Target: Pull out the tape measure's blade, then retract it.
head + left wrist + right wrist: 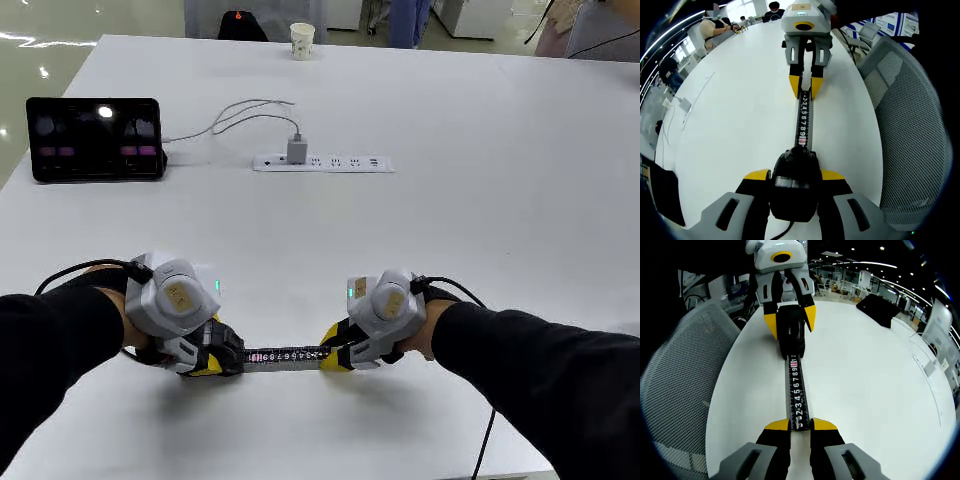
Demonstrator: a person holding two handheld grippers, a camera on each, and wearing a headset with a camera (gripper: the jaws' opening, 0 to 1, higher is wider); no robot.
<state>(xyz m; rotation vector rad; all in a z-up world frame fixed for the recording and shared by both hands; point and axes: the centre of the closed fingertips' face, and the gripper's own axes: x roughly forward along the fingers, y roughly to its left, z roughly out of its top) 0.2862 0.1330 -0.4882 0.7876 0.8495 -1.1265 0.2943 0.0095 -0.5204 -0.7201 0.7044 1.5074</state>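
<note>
A black tape measure case (795,185) sits between the yellow-tipped jaws of my left gripper (796,176), which is shut on it; the case (222,352) shows near the table's front edge. Its blade (288,355) is drawn out a short way, with numbers up to about ten showing (803,120). My right gripper (800,425) is shut on the blade's end (797,421), and the blade (795,390) runs straight back to the case (790,332). The two grippers (335,358) face each other, a short span apart, low over the white table (400,230).
A dark tablet (95,137) lies at the left. A white power strip (322,162) with a plugged charger and cable sits mid-table. A paper cup (302,40) stands at the far edge. A mesh chair (912,125) is close to the table's near edge.
</note>
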